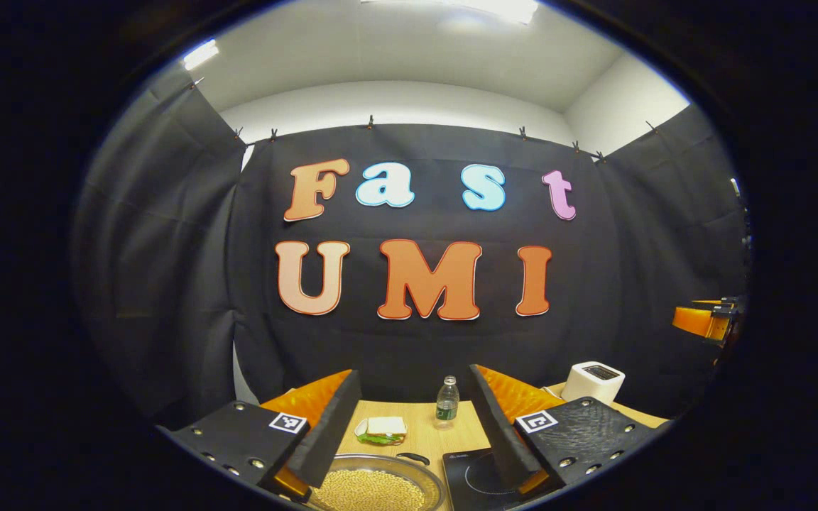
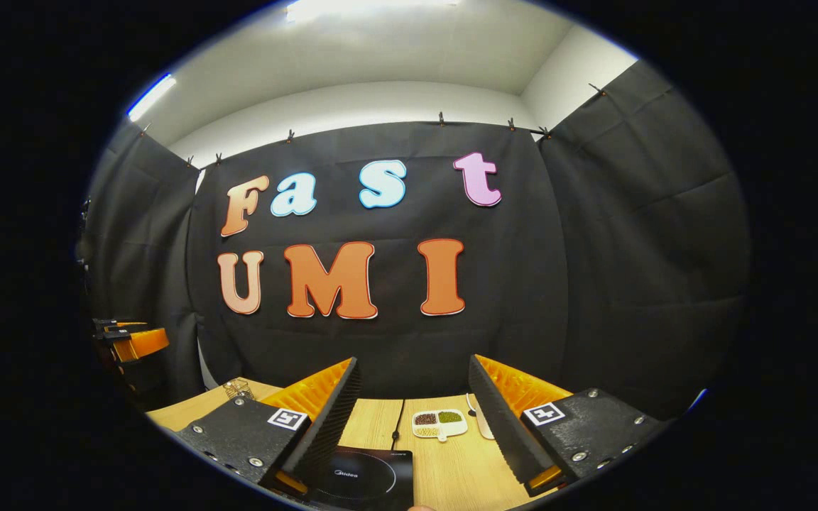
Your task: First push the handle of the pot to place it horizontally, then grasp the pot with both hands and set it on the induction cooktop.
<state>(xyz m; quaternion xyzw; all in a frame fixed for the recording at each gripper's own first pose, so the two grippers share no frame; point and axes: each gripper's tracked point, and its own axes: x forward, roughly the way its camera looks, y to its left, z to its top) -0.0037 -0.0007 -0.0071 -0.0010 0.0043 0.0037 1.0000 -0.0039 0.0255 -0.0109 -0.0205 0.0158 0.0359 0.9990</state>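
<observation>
Both grippers hang above the wooden tabletop point(image 1: 420, 433) with nothing between their jaws. In the left gripper view, the left gripper point(image 1: 415, 454) stands spread wide, released, and the pot point(image 1: 373, 486) sits low at about 6 o'clock, partly behind the left finger. It is a shallow metal pot heaped with pale beans, and its dark handle point(image 1: 412, 458) shows at the far rim, toward 1 o'clock of the pot. Just beside the pot, at its 3 o'clock, lies the black induction cooktop point(image 1: 476, 475). Beyond are a sandwich on a plate point(image 1: 382, 430), a small water bottle point(image 1: 447, 401) and a white toaster point(image 1: 592, 382).

In the right gripper view, the right gripper point(image 2: 415, 454) is likewise parted and empty, with the induction cooktop point(image 2: 366, 479) at 6 o'clock under its left finger. A divided dish of grains point(image 2: 439, 422) and a white spoon point(image 2: 480, 424) lie farther on.

The handle push is not yet done, judging by its angle. The risks look plain. A hard or off-centre push could slide the whole pot instead of turning it, spilling beans. An uneven two-sided lift could tip the full pot. The plate and bottle stand near enough to be knocked.
</observation>
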